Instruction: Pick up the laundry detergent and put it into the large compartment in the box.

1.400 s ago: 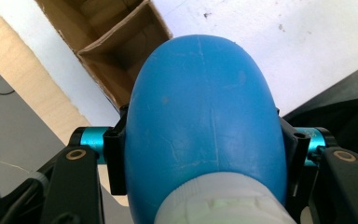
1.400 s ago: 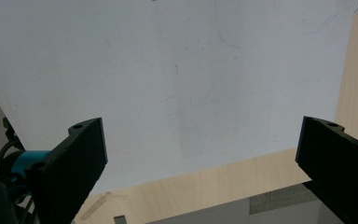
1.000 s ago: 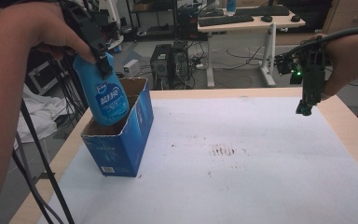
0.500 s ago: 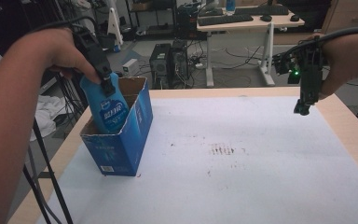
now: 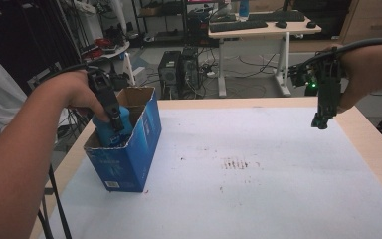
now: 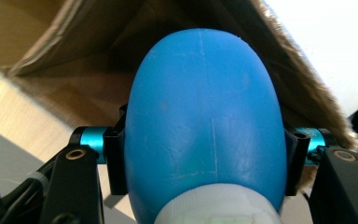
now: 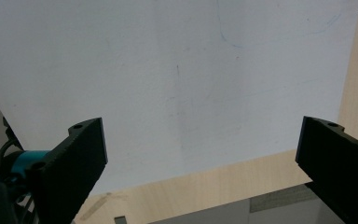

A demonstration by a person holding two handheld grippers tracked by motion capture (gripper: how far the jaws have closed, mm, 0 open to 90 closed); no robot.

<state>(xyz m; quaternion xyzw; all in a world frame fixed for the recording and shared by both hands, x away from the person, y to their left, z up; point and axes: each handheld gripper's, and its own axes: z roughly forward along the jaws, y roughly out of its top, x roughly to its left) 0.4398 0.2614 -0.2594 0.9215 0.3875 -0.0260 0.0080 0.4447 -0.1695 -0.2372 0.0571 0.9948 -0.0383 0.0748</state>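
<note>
Light fell evenly and rather dimly from above, leaving the white table sheet (image 5: 258,164) greyish with soft shadows. The high view was grainy. In the left gripper view the blue bottle (image 6: 203,121) showed a faint sheen, while the sheet behind glared white.

Left claw (image 5: 115,122), at nine o'clock in the high view, points down, clamped tight. Right claw (image 5: 320,121), at two o'clock, hangs downward, jaws wide apart.
</note>
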